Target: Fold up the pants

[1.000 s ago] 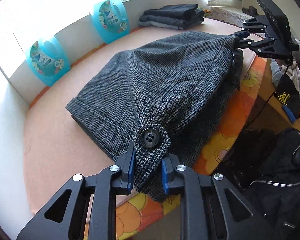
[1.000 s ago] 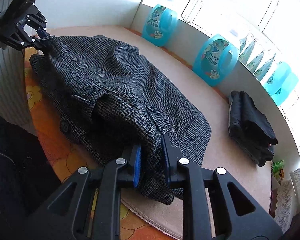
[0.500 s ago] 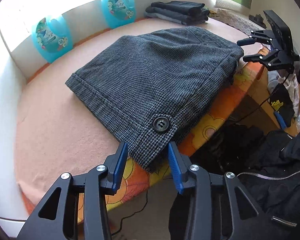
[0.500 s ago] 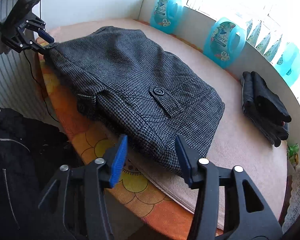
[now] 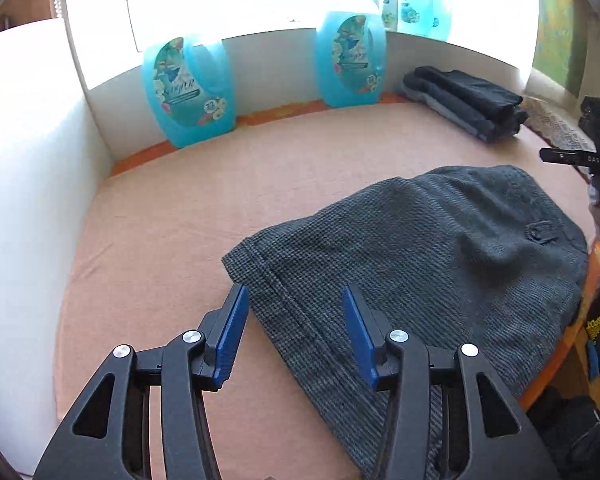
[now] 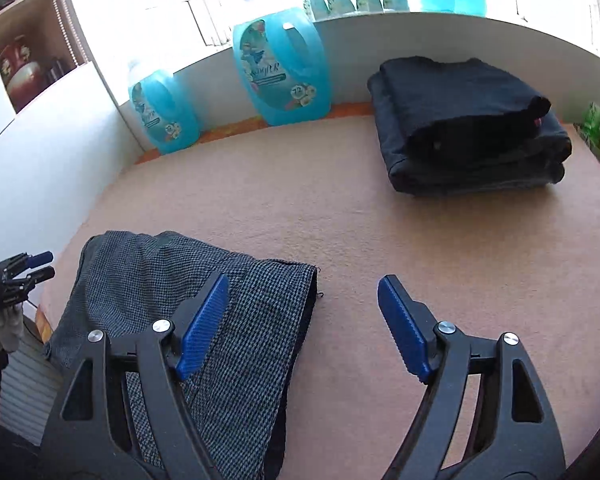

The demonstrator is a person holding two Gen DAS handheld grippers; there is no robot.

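The grey houndstooth pants (image 5: 428, 264) lie folded flat on the peach-covered table (image 5: 204, 208), near its front edge. They also show in the right wrist view (image 6: 204, 304). My left gripper (image 5: 292, 320) is open and empty, hovering over the pants' hem edge. My right gripper (image 6: 304, 316) is open and empty, above the other side edge of the pants. The left gripper shows at the far left of the right wrist view (image 6: 32, 266). The right gripper shows at the far right of the left wrist view, its fingertips hidden.
Two blue detergent jugs (image 5: 188, 92) (image 5: 350, 64) stand along the back wall. A stack of folded dark clothes (image 6: 468, 124) lies at the back right. A floral orange cloth (image 5: 580, 300) shows at the table's front edge, with dark items beyond it.
Both grippers let go of the pants' corners and opened. The pants dropped flat on the table. Both grippers then swung round to face the window, over the pants' side edges.
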